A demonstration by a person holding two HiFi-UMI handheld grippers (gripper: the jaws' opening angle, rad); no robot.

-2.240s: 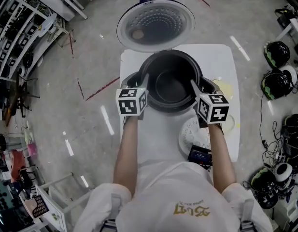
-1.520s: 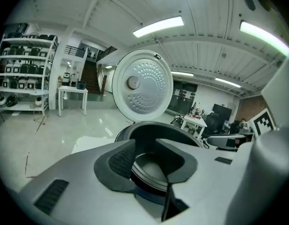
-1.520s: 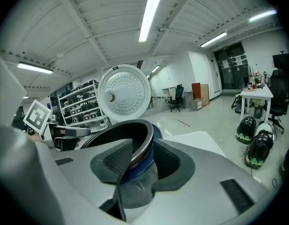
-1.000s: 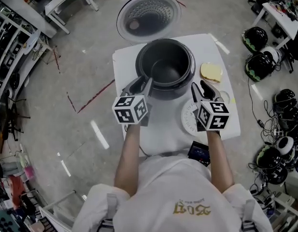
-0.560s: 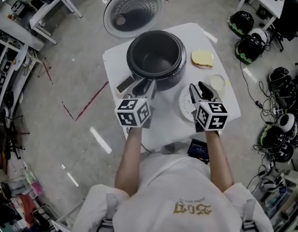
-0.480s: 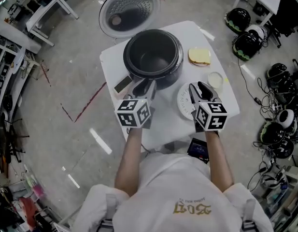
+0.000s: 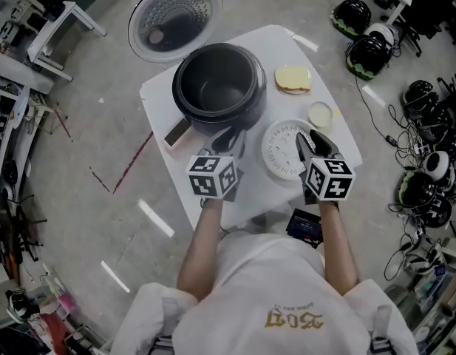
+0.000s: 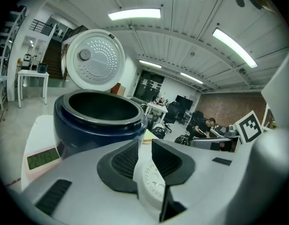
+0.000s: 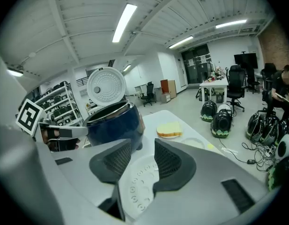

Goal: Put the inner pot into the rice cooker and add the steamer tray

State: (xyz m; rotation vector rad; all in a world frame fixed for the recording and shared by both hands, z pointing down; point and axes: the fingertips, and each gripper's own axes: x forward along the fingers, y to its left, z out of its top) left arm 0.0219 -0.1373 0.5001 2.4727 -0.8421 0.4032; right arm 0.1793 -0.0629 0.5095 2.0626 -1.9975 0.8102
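White round perforated plastic steamer tray [image 7: 279, 152] lies flat beside the dark-blue rice cooker [image 7: 216, 87]. It is probably light, stiff and slick; grip its rim. Left gripper [image 7: 231, 140] jaws have just narrowed and right gripper [image 7: 314, 145] jaws widened; both are empty.

Rice cooker [image 8: 100, 130]: glossy dark-blue shell. Inner pot [image 7: 216, 91]: dark, matt lining. Lid [image 7: 172, 22]: dimpled inner plate with a dull metallic sheen. Steamer tray [image 7: 279, 150]: white, smooth, plastic-looking, perforated. Desk [image 7: 287, 46]: smooth matt white top. Right hand-held gripper [image 9: 137, 163]: smooth grey plastic shell; pads [image 9: 117, 162] black, finely ribbed.
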